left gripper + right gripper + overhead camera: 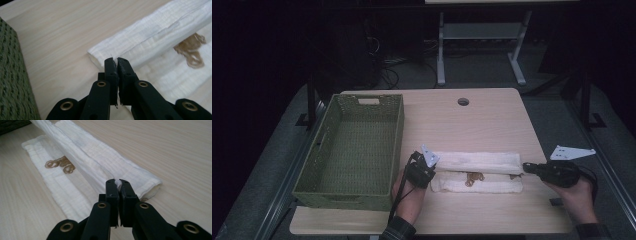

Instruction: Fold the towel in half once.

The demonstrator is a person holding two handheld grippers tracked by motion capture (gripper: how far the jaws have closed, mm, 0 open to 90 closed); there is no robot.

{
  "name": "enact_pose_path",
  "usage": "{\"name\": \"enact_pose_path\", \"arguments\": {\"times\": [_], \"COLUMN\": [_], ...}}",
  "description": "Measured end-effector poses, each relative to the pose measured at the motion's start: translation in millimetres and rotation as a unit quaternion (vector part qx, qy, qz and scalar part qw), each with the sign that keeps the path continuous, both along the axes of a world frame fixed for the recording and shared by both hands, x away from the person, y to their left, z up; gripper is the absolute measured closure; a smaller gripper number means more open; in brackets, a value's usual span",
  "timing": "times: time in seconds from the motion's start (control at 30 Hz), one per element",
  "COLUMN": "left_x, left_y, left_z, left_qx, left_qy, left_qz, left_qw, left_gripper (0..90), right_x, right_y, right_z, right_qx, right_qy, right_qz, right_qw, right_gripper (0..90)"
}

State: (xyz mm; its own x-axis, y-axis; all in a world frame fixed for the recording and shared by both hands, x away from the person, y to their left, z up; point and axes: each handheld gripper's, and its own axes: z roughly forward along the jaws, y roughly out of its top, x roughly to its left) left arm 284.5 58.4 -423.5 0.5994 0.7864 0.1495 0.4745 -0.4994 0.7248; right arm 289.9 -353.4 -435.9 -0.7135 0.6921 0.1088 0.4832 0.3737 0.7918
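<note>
Both tools are clenched on the white towel [477,170] — the left tool [430,167] pinching its left end, the right tool [527,167] its right end — which lies half folded lengthwise on the table [492,120], just right of the green basket [319,187]

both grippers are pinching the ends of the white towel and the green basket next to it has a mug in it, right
Not quite: the green basket is empty, as the high view shows. The rest holds: the left gripper and right gripper each pinch an end of the white towel.
</note>
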Motion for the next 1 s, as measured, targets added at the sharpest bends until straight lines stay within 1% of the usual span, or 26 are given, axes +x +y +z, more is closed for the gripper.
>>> {"name": "enact_pose_path", "arguments": {"times": [0.03, 0.07, 0.1, 0.2, 0.3, 0.33, 0.37, 0.43, 0.5, 0.53, 0.57, 0.63, 0.67, 0.73, 0.77, 0.8, 0.83, 0.93, 1.0], "left_x": [-3.2, -5.4, -8.8, -13.0, -16.8, -17.4, -18.1, -19.0, -19.6, -19.8, -20.0, -18.7, -17.2, -14.4, -12.3, -10.4, -8.1, 0.9, 8.7], "left_y": [0.1, -0.6, -1.1, -2.1, -1.9, -1.9, -1.4, -1.1, 0.0, 0.2, 0.5, 1.0, 1.0, 0.1, -1.1, -2.4, -3.8, -7.4, -8.0], "left_z": [-1.5, -2.9, -4.6, -7.3, -10.7, -11.3, -11.2, -10.1, -5.7, -3.7, -0.7, 3.6, 4.4, 3.3, 1.5, -0.3, -2.4, -7.9, -10.8], "left_qx": [0.008, 0.007, 0.015, 0.024, 0.028, 0.029, 0.029, 0.022, 0.009, 0.007, 0.003, -0.007, -0.008, -0.014, -0.013, -0.017, -0.02, -0.023, -0.019], "left_qy": [0.001, 0.0, -0.001, 0.003, 0.009, 0.009, 0.009, 0.002, -0.003, -0.007, -0.009, -0.013, -0.013, -0.008, -0.003, 0.002, 0.007, 0.019, 0.028], "left_qz": [-0.002, 0.0, -0.004, -0.008, -0.009, -0.009, -0.009, -0.005, -0.006, -0.007, -0.009, -0.015, -0.017, -0.023, -0.028, -0.03, -0.033, -0.04, -0.044], "left_qw": [1.0, 1.0, 0.9999, 0.9997, 0.9995, 0.9995, 0.9995, 0.9997, 0.9999, 0.9999, 0.9999, 0.9998, 0.9997, 0.9996, 0.9995, 0.9994, 0.9992, 0.9988, 0.9985], "left_gripper": [86.6, 86.7, 86.6, 86.6, 86.6, 86.1, 85.7, 82.6, 77.8, 75.7, 74.7, 74.1, 73.6, 73.6, 73.4, 73.3, 73.3, 73.3, 73.0], "right_x": [-1.7, -4.4, -5.7, -10.9, -14.3, -15.4, -16.2, -17.0, -17.8, -17.7, -17.9, -18.2, -17.9, -16.6, -16.2, -15.2, -13.8, -4.5, 1.6], "right_y": [-0.1, -0.3, -0.3, 0.3, 0.5, 0.9, 1.5, 2.2, 2.0, 1.5, 1.2, 1.2, 1.5, 2.6, 3.1, 4.4, 5.0, 7.4, 8.4], "right_z": [-0.5, -1.0, -1.6, -2.9, -6.1, -8.1, -9.2, -10.4, -8.5, -6.4, -5.1, -2.3, -1.9, -2.6, -3.4, -5.3, -6.7, -10.3, -11.7], "right_qx": [0.001, 0.001, 0.003, -0.001, 0.0, 0.0, 0.0, -0.003, 0.001, 0.011, 0.016, 0.021, 0.021, 0.02, 0.018, 0.013, 0.008, -0.001, -0.004], "right_qy": [0.001, 0.002, 0.001, 0.007, 0.014, 0.022, 0.024, 0.026, 0.023, 0.019, 0.017, 0.011, 0.01, 0.013, 0.017, 0.021, 0.022, 0.024, 0.026], "right_qz": [0.001, 0.004, 0.005, 0.008, 0.011, 0.014, 0.015, 0.023, 0.023, 0.025, 0.026, 0.027, 0.027, 0.028, 0.027, 0.026, 0.027, 0.018, 0.013], "right_qw": [1.0, 1.0, 1.0, 0.9999, 0.9999, 0.9997, 0.9996, 0.9994, 0.9995, 0.9994, 0.9994, 0.9994, 0.9994, 0.9993, 0.9993, 0.9993, 0.9994, 0.9996, 0.9996], "right_gripper": [86.9, 86.9, 86.9, 86.8, 86.6, 86.2, 85.6, 80.0, 76.3, 74.0, 74.0, 74.0, 74.2, 76.2, 77.0, 79.1, 80.7, 85.7, 88.2]}}
